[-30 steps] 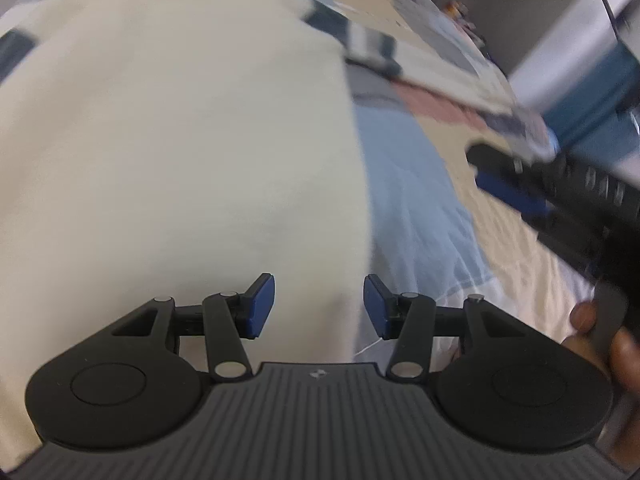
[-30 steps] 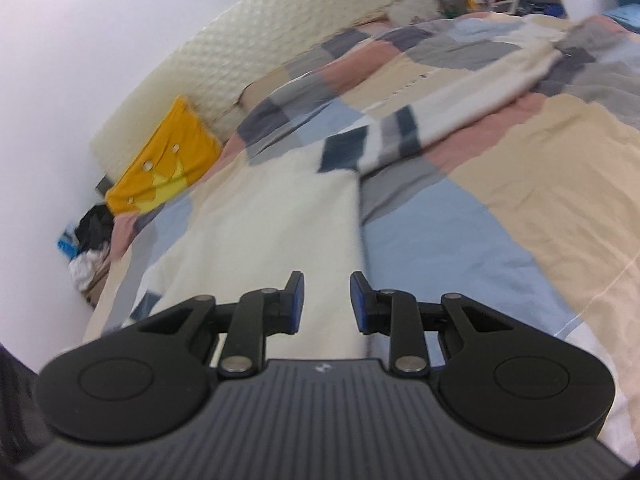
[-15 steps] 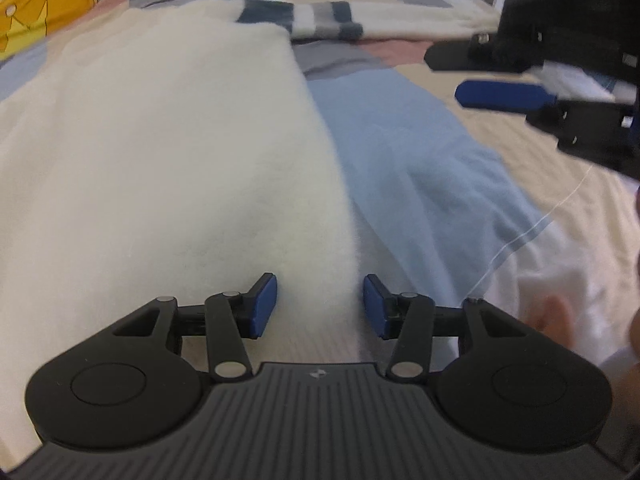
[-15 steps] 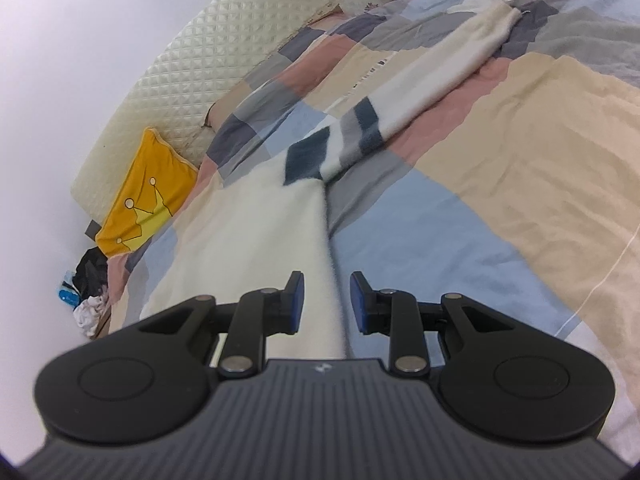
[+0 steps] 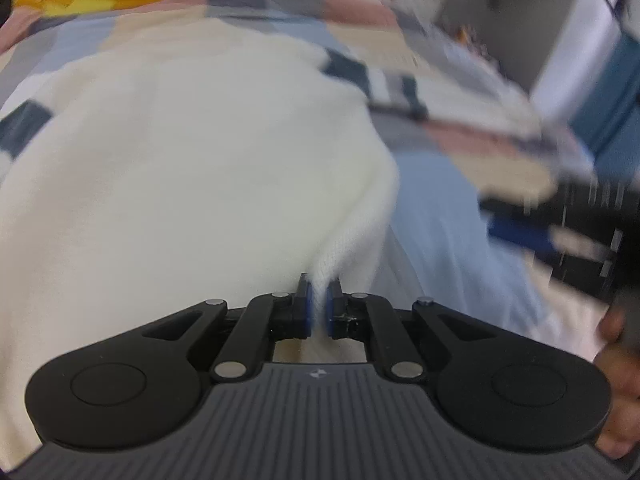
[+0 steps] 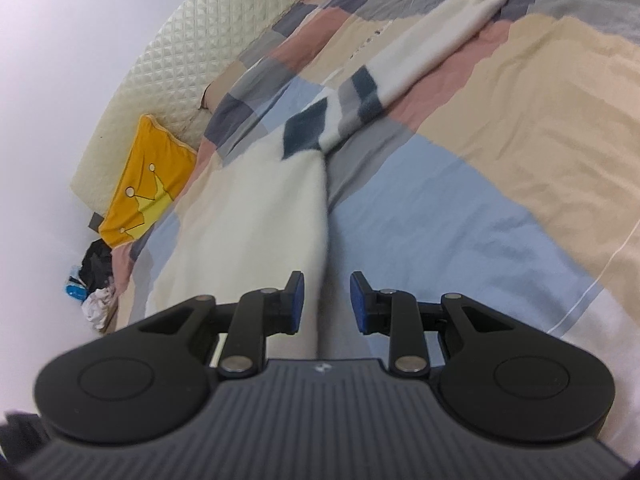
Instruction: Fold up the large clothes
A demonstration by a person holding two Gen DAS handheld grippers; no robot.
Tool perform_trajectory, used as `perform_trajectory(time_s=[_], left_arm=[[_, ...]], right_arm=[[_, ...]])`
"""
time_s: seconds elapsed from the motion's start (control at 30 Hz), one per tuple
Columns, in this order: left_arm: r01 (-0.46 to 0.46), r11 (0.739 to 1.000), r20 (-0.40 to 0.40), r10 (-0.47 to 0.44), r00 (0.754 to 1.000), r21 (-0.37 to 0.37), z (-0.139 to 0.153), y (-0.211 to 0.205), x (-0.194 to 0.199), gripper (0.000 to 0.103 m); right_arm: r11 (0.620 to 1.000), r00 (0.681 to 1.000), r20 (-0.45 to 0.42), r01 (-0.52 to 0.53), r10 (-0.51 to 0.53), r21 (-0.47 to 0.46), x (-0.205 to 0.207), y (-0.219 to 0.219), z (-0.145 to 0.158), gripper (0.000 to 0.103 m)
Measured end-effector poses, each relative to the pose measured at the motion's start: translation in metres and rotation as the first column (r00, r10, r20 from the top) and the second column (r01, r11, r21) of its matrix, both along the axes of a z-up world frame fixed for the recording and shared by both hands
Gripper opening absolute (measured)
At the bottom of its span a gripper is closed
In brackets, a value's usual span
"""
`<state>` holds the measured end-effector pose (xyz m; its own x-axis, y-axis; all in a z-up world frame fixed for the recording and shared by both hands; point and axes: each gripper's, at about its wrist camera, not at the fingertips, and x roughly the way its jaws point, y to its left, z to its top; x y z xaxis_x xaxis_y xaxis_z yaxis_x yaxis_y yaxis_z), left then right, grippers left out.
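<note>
We work on a cream sweater (image 5: pixel 192 168) spread flat on a patchwork duvet (image 6: pixel 500 152), which covers the bed. Its body lies toward the duvet's left side, below a yellow cushion (image 6: pixel 148 184) at the head edge; one sleeve (image 6: pixel 432 40) runs out toward the far right.

The left gripper (image 5: pixel 318 304) has just closed, and its pads now pinch the sweater's near right edge, which puckers up between them. We judge this to be the first grasp before a fold.

The right gripper (image 6: pixel 326 300) stands half spread, nothing clamped; the same edge of the sweater lies under its left pad, but we cannot tell whether it touches.

To do this step well:
- Confirm that the left pinch takes every layer of the edge.
- Close the right gripper on the same edge, further along it.
- Lift both grips level, so the cloth does not skew.

No brand, label or readable writing shows; the cushion carries only a crown picture.
</note>
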<state>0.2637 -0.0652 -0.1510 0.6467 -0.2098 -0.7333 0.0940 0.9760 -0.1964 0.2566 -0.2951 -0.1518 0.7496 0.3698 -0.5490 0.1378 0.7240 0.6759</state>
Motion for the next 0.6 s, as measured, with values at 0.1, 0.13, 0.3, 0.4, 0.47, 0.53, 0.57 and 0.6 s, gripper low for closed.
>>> perform_trajectory(time_s=[0.1, 0.13, 0.3, 0.4, 0.47, 0.53, 0.57, 0.6], left_arm=[[-0.055, 0.997, 0.016, 0.056, 0.998, -0.062, 0.010, 0.036, 0.003, 0.008], [-0.079, 0.991, 0.008, 0.081, 0.997, -0.106, 0.010, 0.049, 0.006, 0.008], [-0.177, 0.953, -0.032, 0.174, 0.984, -0.247, -0.004, 0.098, 0.016, 0.008], [-0.224, 0.923, -0.071, 0.213, 0.974, -0.312, -0.019, 0.118, 0.022, 0.008], [-0.247, 0.909, -0.084, 0.232, 0.969, -0.335, -0.026, 0.128, 0.024, 0.008], [-0.265, 0.897, -0.094, 0.248, 0.964, -0.355, -0.030, 0.137, 0.028, 0.008], [-0.275, 0.890, -0.096, 0.258, 0.961, -0.362, -0.032, 0.142, 0.030, 0.007], [-0.284, 0.885, -0.098, 0.267, 0.959, -0.369, -0.034, 0.145, 0.033, 0.007]], right_arm=[[0.999, 0.999, -0.011, -0.038, 0.039, 0.025, 0.004, 0.009, -0.005, 0.030], [0.998, 0.998, -0.016, -0.057, 0.058, 0.037, 0.006, 0.013, -0.007, 0.030], [0.986, 0.989, -0.037, -0.143, 0.146, 0.089, 0.014, 0.034, -0.018, 0.030], [0.966, 0.978, -0.056, -0.189, 0.202, 0.177, 0.020, 0.046, -0.028, 0.048], [0.951, 0.973, -0.063, -0.200, 0.221, 0.237, 0.021, 0.053, -0.034, 0.059], [0.934, 0.966, -0.065, -0.223, 0.250, 0.278, 0.022, 0.063, -0.038, 0.059], [0.924, 0.962, -0.070, -0.232, 0.264, 0.304, 0.023, 0.067, -0.041, 0.059], [0.915, 0.959, -0.075, -0.236, 0.274, 0.328, 0.023, 0.071, -0.043, 0.059]])
